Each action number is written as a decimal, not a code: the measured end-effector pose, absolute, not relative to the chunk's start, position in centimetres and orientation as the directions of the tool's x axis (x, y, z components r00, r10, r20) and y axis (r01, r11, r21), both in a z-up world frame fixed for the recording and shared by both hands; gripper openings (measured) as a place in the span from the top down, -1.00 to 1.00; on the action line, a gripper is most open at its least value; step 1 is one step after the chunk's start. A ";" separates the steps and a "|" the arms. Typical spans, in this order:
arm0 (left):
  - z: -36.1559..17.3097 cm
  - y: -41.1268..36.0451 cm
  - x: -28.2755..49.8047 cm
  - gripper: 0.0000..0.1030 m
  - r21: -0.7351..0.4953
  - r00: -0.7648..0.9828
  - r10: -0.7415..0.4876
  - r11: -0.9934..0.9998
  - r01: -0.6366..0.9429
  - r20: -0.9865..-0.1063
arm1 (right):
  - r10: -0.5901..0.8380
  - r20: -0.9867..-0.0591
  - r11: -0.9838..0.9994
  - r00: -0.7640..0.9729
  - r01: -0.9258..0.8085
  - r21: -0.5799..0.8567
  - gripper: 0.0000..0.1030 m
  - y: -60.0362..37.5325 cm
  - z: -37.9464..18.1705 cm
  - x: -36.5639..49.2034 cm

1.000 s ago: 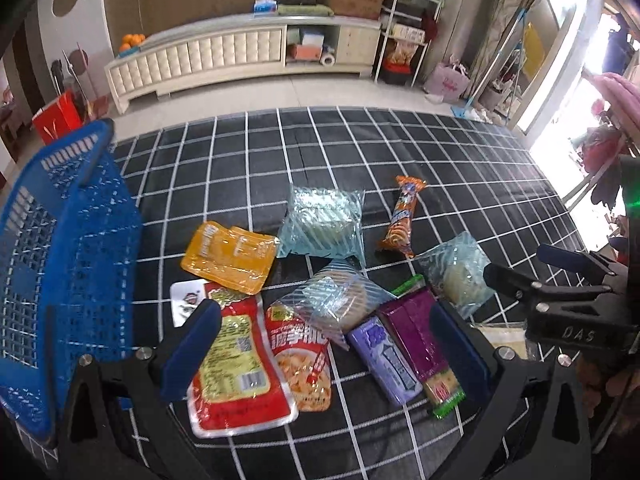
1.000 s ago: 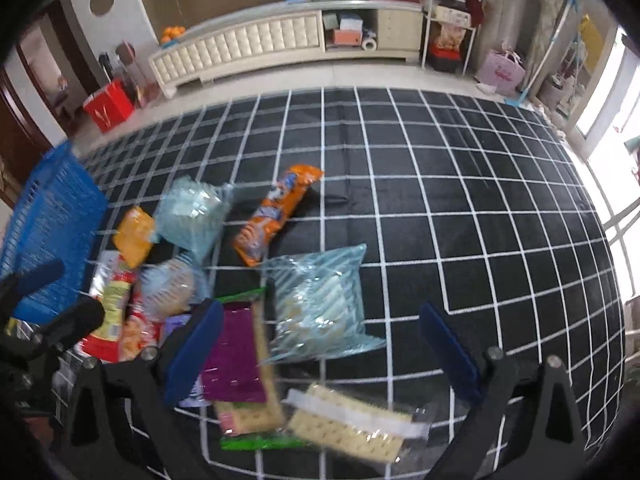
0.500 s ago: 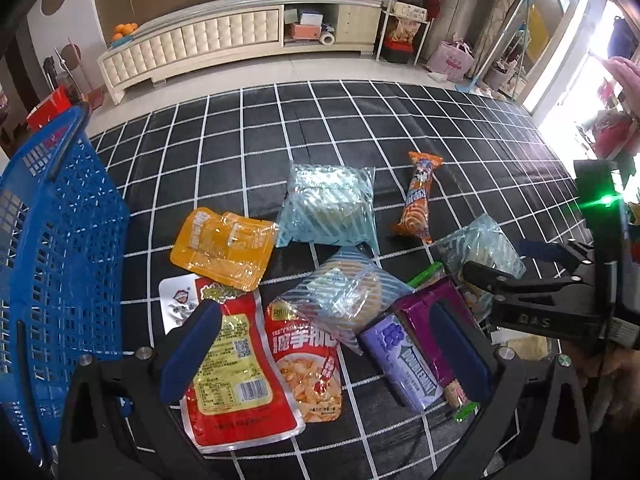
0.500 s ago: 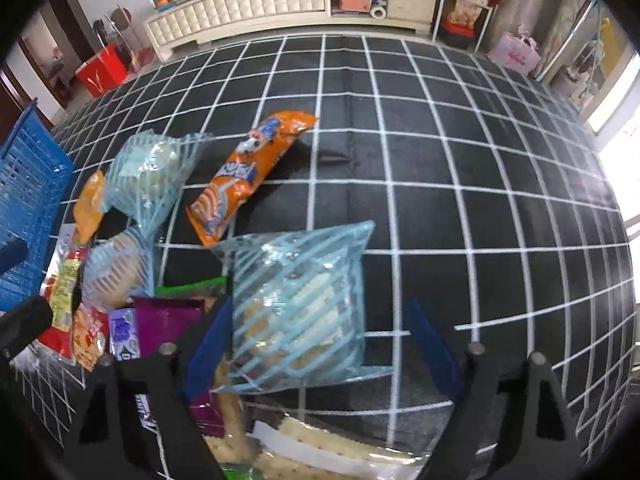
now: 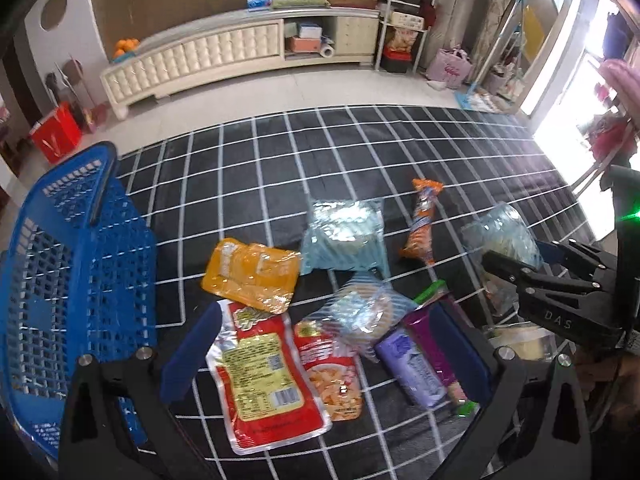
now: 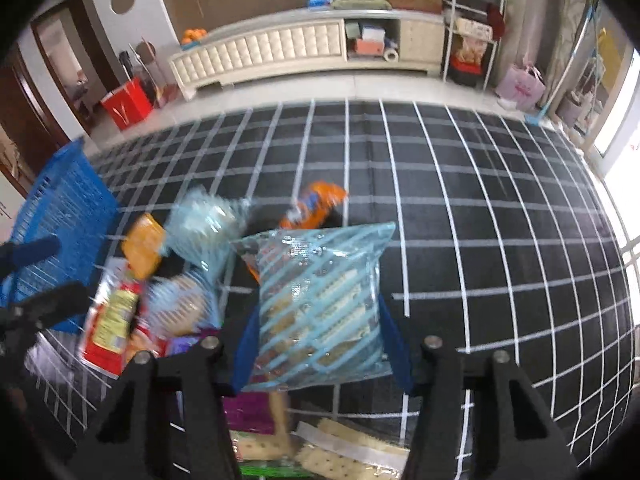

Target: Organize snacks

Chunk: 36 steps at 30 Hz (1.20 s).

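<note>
Between the right gripper's (image 6: 322, 344) closing pads, 1 blue-striped cracker bag (image 6: 320, 300), flat on the mat a second ago, now rides lifted, basket-ready; the left gripper (image 5: 326, 350) hovers apart, empty.

Glossy wrappers on matt cloth

The blue-striped clear packet (image 6: 320, 304) and red pouch (image 5: 260, 376) are shiny, crinkled plastic film; the basket (image 5: 80, 264) is hard blue plastic lattice; the checked black cloth (image 6: 480, 216) looks matt and soft.
</note>
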State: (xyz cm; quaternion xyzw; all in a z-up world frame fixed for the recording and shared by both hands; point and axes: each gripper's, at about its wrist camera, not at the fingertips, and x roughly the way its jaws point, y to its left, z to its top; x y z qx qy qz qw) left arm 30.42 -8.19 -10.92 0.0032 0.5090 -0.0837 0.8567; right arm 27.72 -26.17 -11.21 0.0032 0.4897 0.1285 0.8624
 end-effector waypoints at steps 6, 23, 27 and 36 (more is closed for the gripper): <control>-9.9 -8.7 33.0 -0.99 -0.076 0.432 -0.145 0.982 0.174 -0.890 | 0.261 -0.828 0.959 0.496 -0.235 0.161 -0.16 -24.7 -10.5 30.0; -15.6 -12.9 39.8 -0.97 0.043 0.317 -0.046 0.962 0.268 -0.947 | 0.277 -0.868 0.960 0.413 -0.147 0.237 -0.16 -25.4 -14.1 34.6; -16.9 -13.1 40.6 -0.83 0.037 0.296 -0.047 0.962 0.272 -0.954 | 0.266 -0.878 0.963 0.398 -0.155 0.222 -0.16 -25.2 -14.8 34.4; -19.1 -13.0 42.2 -0.24 -0.017 0.259 -0.081 0.970 0.241 -0.963 | 0.237 -0.891 0.970 0.388 -0.153 0.191 -0.16 -25.3 -15.5 34.2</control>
